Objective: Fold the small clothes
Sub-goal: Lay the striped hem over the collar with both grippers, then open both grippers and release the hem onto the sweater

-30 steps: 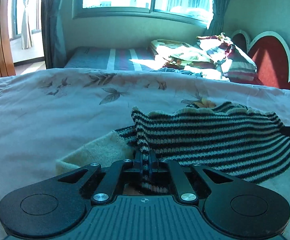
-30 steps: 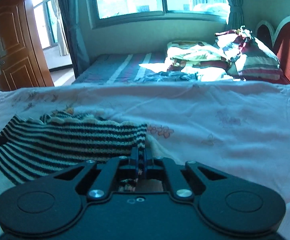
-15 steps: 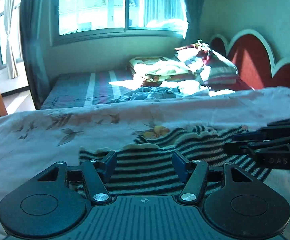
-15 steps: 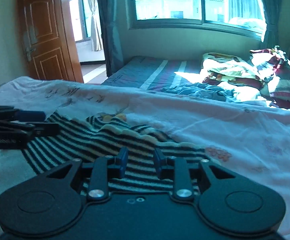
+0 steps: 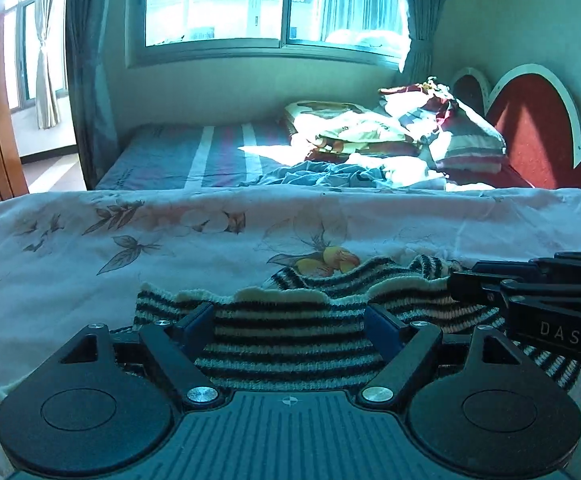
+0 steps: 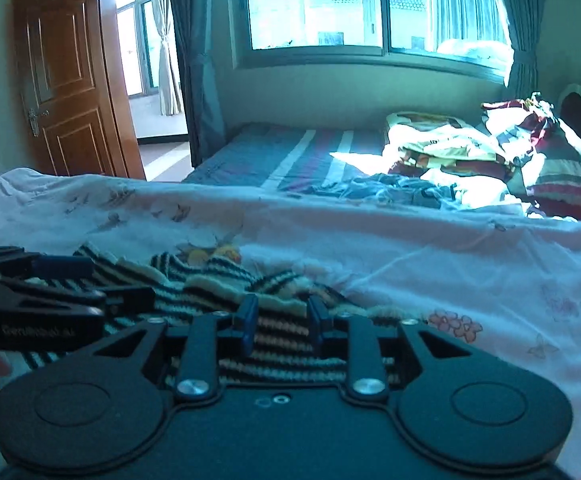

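Now both grippers have let go: a second ago each pinched a corner of the striped knit [image 5: 290, 336], and now the left gripper [image 5: 290, 320] and right gripper [image 6: 282, 320] stand with jaws apart over it. It lies doubled on the near quilt [image 5: 70, 264], so this fold looks laid. Bare quilt spreads far and right; the scalloped far hem sits uneven.

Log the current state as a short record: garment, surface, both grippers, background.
garment: striped knit garment, lying rumpled on the bed
surface: floral quilt
left gripper: open, fingers either side of the knit, nothing clamped
right gripper: open, narrower gap, over the knit's edge
background: striped mattress with a clothes pile under the window
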The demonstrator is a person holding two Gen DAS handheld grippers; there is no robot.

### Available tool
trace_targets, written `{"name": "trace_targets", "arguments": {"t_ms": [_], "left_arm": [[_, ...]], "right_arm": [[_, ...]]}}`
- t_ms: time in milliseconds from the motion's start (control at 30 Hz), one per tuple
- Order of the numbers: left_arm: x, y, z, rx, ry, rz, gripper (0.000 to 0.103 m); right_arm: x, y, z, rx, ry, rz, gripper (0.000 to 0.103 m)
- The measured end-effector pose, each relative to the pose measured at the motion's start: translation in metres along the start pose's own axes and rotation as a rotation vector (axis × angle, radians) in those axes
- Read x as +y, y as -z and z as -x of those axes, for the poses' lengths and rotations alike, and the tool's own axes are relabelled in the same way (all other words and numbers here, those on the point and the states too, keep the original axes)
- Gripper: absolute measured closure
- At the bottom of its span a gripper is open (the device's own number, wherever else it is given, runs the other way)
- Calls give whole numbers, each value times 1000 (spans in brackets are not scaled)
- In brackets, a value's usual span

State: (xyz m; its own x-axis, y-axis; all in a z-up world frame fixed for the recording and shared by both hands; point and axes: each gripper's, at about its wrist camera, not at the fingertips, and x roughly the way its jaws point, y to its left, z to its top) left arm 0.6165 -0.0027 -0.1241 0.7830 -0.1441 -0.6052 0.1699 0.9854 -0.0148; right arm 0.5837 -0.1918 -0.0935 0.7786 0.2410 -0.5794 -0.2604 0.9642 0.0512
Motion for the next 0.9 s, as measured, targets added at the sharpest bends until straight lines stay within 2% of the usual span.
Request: {"name": "trace_targets", "arguments": {"t_ms": [67,133,200,300,400,467,533,633,767,900], "left_arm": [[-8,-1,-10,15,-32,-38,22],[-6,-2,-20,55,-52,-31,22],[1,-4,-20,60,-45,7,22],[2,-5,-2,34,-53,-11,22],[-3,-2,15,24,-17,-23,22],[-10,2,17,35,-6,-43,22],[-14,11,9,68,-27,-64,22],[-4,16,7,72,-15,-13,18],[1,18,13,76,-37,-51,18],[20,27,24,80,-50,-38,18]], "right_arm": [[3,-4,-12,41,8,17,78],[1,1,-28,100,50,22,78],[-6,0,-29,94,54,-8,78],[-10,-2,-14,68,64,-23,77],[-10,4,5,46,11,-17,74],[-4,10,8,65,-32,13,74],[6,17,3,101,-58,59,69],[11,20,1,94,-23,86,62],[4,18,7,108,-9,81,61],[-7,27,17,123,19,106,61]]}}
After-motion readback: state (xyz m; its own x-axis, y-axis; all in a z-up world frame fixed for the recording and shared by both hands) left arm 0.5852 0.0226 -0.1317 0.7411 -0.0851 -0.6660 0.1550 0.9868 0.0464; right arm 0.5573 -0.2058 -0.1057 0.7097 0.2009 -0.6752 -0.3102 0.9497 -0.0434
